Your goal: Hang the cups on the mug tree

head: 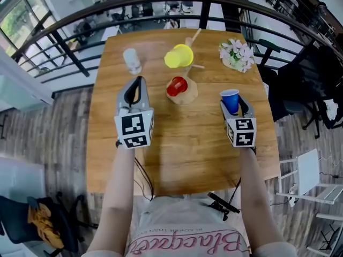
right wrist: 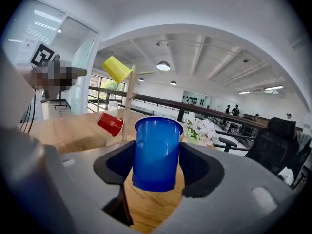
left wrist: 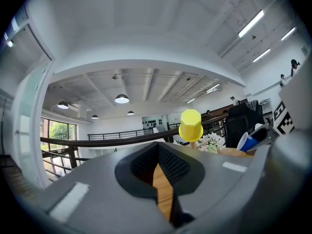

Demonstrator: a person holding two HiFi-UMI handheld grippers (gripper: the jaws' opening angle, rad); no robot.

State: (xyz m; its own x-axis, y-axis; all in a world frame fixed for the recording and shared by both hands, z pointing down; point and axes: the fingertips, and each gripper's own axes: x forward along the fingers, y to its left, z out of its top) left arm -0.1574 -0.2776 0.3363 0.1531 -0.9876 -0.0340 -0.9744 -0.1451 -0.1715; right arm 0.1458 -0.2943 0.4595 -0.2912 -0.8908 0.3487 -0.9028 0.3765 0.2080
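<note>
A wooden mug tree [head: 187,63] stands mid-table with a yellow cup [head: 179,56] hung high and a red cup [head: 177,86] hung low; both also show in the right gripper view, yellow cup [right wrist: 116,68] and red cup [right wrist: 110,123]. My right gripper [head: 234,106] is shut on an upright blue cup [right wrist: 155,152], held above the table right of the tree. My left gripper [head: 137,90] is shut with nothing in it, left of the tree. In the left gripper view the yellow cup [left wrist: 190,125] is ahead.
A clear glass [head: 132,60] stands at the table's far left. A bunch of pale flowers [head: 236,53] lies at the far right. The wooden table [head: 182,154] is ringed by a dark railing [head: 69,23]; chairs stand to the right.
</note>
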